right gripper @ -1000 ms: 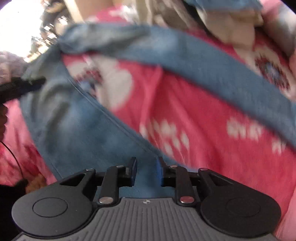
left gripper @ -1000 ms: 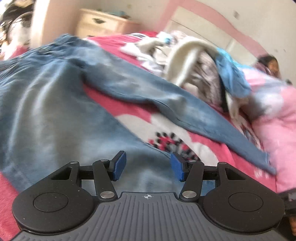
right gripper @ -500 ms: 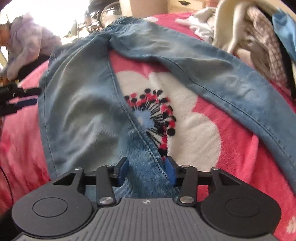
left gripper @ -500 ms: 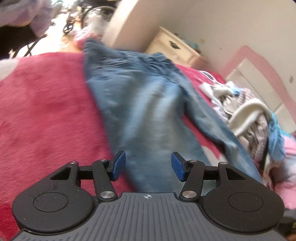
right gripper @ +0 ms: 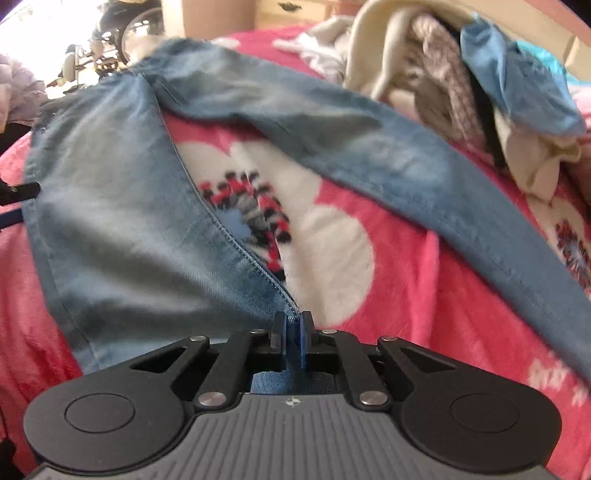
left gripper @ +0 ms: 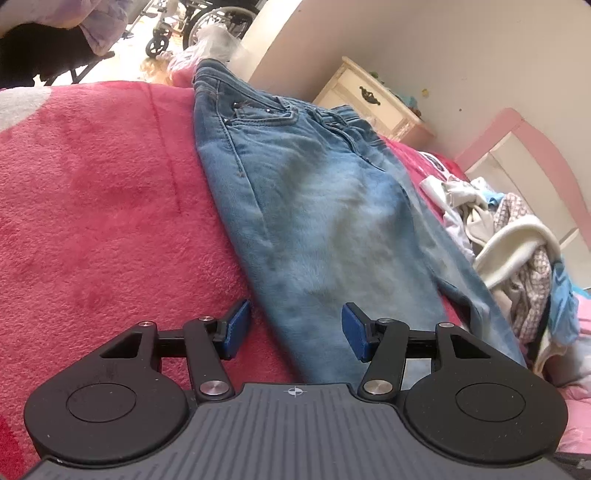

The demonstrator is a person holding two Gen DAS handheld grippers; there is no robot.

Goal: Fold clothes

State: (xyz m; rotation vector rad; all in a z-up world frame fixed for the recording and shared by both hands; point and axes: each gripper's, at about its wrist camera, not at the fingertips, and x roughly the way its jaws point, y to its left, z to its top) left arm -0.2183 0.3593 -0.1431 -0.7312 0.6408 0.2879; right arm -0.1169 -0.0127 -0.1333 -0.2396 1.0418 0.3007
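The right hand-held gripper (right gripper: 291, 341) has just clamped onto the jeans (right gripper: 122, 229) at the inner seam (half a second ago it gaped); the left hand-held gripper (left gripper: 295, 330) stays spread — a leg fold looks set.

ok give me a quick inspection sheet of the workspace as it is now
surface: pink flowered blanket, soft and uneven
job's things: jeans lying front up, legs spread in a V in the right wrist view
clutter: heap of clothes beyond the far leg
grippers: left gripper open over a jeans leg; right gripper shut on the inner seam of the near leg
cables: nothing seen
surroundings: cream nightstand, pink headboard, wheelchair
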